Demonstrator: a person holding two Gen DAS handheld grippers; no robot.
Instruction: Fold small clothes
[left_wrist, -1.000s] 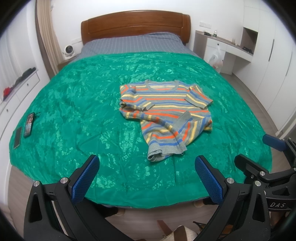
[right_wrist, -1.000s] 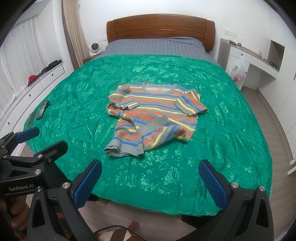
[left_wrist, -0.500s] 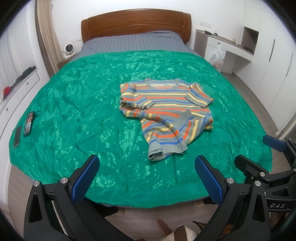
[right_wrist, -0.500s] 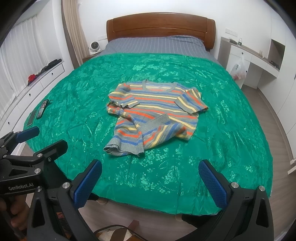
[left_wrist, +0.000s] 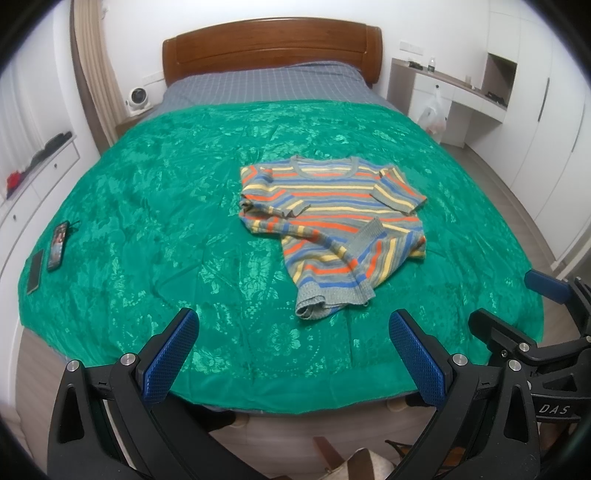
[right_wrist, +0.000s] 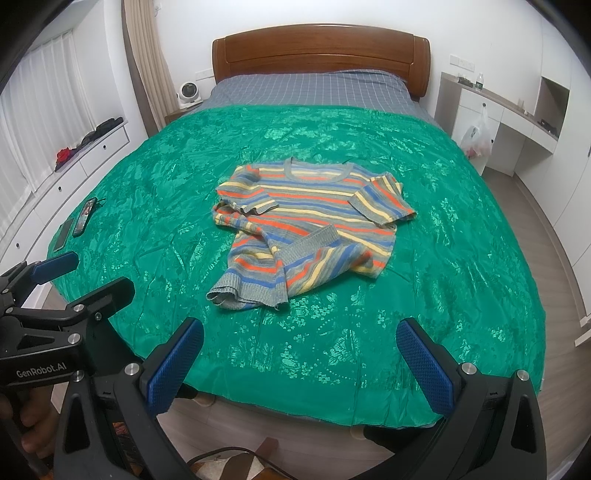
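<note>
A small striped sweater (left_wrist: 332, 225) (right_wrist: 306, 225) in grey, blue, orange and yellow lies crumpled on the green bedspread (left_wrist: 166, 221) (right_wrist: 443, 258), neck toward the headboard, lower hem bunched and turned over toward me. My left gripper (left_wrist: 293, 354) hovers open over the bed's near edge, well short of the sweater's hem. My right gripper (right_wrist: 299, 363) is also open, at the near edge, with nothing between its blue pads. Each gripper shows at the side of the other's view.
Two phones (left_wrist: 55, 245) (right_wrist: 83, 216) lie at the bed's left edge. A wooden headboard (left_wrist: 273, 48) stands at the far end. White drawers (right_wrist: 74, 162) line the left wall, a desk with a plastic bag (right_wrist: 476, 136) stands right. Wooden floor runs along the right side.
Both grippers have edged slightly forward toward the bed, so the sweater sits a little lower and nearer in the views. The sweater itself has not moved.
</note>
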